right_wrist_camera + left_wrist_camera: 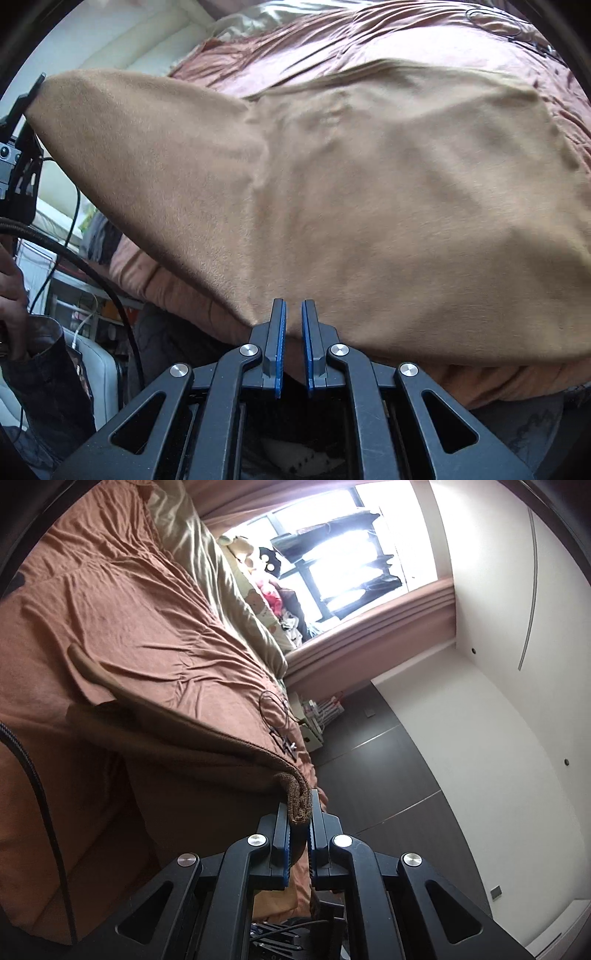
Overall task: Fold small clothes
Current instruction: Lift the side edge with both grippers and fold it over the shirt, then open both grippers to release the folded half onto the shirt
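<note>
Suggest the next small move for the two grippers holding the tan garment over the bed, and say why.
Probably carry both held edges forward together and lay them down, making the fold. The left gripper pinches a ribbed hem of the tan garment. The right gripper appears shut on its near edge. The cloth hangs stretched between them, above the bed sheet, not yet folded.

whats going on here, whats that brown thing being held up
A person with a gripper in each hand is holding a tan garment stretched out over a bed with a rust-coloured sheet. The left gripper has its jaws clamped on a ribbed edge. The right gripper seems to pinch another edge, jaws nearly closed. The garment is spread, not folded yet.
</note>
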A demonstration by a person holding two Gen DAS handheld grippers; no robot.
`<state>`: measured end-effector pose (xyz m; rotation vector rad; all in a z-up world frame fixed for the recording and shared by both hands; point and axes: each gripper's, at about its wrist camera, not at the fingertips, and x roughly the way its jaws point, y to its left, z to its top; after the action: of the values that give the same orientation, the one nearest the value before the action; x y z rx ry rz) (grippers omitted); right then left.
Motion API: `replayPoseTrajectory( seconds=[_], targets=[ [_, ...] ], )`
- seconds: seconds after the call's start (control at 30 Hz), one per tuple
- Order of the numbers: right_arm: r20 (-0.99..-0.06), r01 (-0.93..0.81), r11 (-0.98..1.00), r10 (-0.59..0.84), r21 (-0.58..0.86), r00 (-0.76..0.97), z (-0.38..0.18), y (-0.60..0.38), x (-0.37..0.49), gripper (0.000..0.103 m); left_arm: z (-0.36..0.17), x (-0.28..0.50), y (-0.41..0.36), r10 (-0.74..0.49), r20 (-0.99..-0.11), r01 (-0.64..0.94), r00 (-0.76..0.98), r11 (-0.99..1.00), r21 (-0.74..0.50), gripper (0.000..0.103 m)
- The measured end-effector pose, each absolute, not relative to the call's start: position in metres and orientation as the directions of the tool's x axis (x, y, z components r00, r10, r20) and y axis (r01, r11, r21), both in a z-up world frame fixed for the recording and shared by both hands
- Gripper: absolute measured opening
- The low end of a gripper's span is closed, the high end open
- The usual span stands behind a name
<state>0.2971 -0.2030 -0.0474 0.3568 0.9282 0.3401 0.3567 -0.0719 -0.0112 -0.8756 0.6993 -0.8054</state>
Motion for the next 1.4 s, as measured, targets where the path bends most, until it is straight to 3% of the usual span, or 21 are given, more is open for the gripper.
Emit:
replayPoseTrajectory(
  seconds=[0.07,0.1,0.13,0.2,0.8,1.23,1.3,1.4],
  targets=[
    [-0.695,-0.121,0.888,0.426,0.443,0.580,-0.042,-0.217,0.291,0.007,-0.004,0.356,-0.084,-0.842,-0.197,0.337,0.503,0.401,-0.852,0.007],
    [-0.689,-0.118,0.888,0.422,0.444,0.589,-0.041,-0.222,0.286,0.019,-0.002,0.357,-0.089,-0.846,-0.199,0.348,0.495,0.403,-0.847,0.007],
    [-0.682,-0.117,0.888,0.421,0.445,0.598,-0.039,-0.226,0.284,0.040,0.000,0.357,-0.097,-0.850,-0.202,0.356,0.486,0.404,-0.842,0.007],
    [-0.663,-0.117,0.889,0.412,0.443,0.624,-0.036,-0.237,0.277,0.061,0.003,0.359,-0.109,-0.858,-0.209,0.369,0.470,0.405,-0.837,0.007],
    [-0.597,-0.030,0.854,0.387,0.519,0.703,-0.039,-0.332,0.219,0.061,-0.019,0.363,-0.236,-0.897,-0.334,0.408,0.290,0.432,-0.805,0.007],
    [-0.601,0.007,0.847,0.371,0.531,0.708,-0.042,-0.377,0.183,0.061,-0.076,0.360,-0.313,-0.893,-0.429,0.358,0.134,0.447,-0.820,0.007],
    [-0.605,0.003,0.850,0.373,0.527,0.703,-0.041,-0.378,0.184,0.061,-0.086,0.360,-0.320,-0.883,-0.455,0.336,0.113,0.465,-0.819,0.010],
    [-0.609,-0.012,0.855,0.379,0.518,0.697,-0.039,-0.375,0.187,0.061,-0.099,0.360,-0.321,-0.889,-0.450,0.300,0.078,0.452,-0.840,0.037]
  ],
)
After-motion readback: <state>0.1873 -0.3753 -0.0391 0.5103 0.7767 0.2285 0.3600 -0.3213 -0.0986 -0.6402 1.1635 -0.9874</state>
